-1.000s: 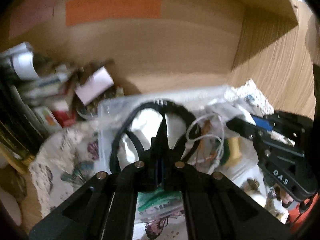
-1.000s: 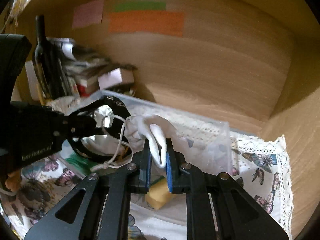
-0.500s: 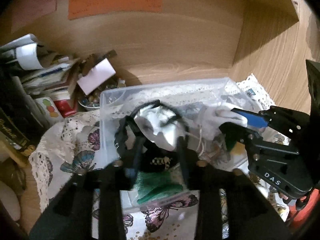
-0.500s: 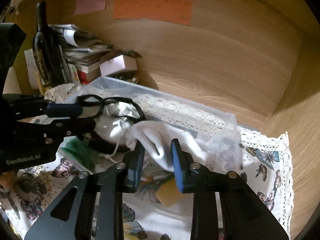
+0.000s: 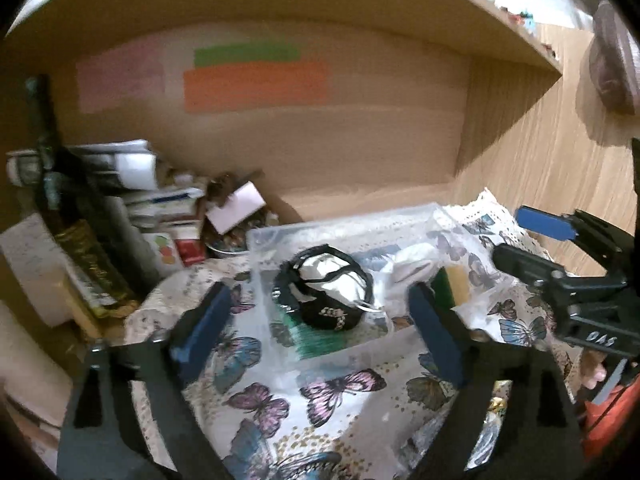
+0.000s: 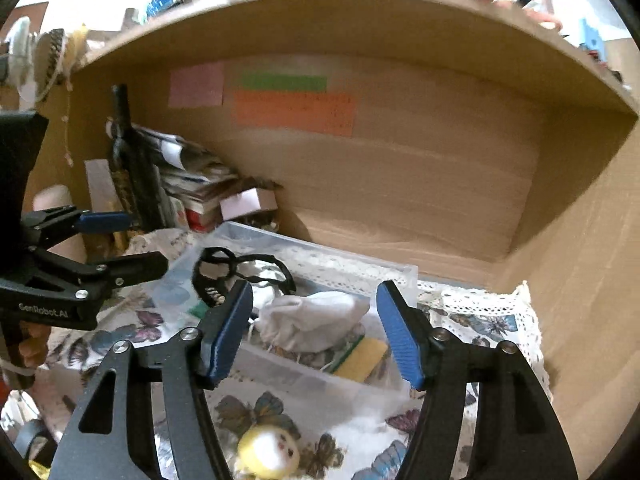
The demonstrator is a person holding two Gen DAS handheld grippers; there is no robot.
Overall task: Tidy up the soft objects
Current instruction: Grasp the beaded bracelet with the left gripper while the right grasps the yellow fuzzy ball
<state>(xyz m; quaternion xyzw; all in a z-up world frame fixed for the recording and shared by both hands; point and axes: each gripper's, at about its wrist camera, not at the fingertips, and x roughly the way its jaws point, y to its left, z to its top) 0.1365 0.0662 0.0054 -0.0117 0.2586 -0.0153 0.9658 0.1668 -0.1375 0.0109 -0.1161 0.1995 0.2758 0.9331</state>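
1. Now both soft items, the black strappy piece point(image 5: 320, 292) and white pouch point(image 6: 312, 320), lie inside the clear bin point(image 6: 320, 380), gathered for tidiness.
2. Left gripper point(image 5: 320, 324) and right gripper point(image 6: 316, 328) hang just before the bin, jaws spread and empty, likely freed for another item.

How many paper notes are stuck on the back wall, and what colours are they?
Pink note: 1
Green note: 1
Orange note: 1
Total: 3
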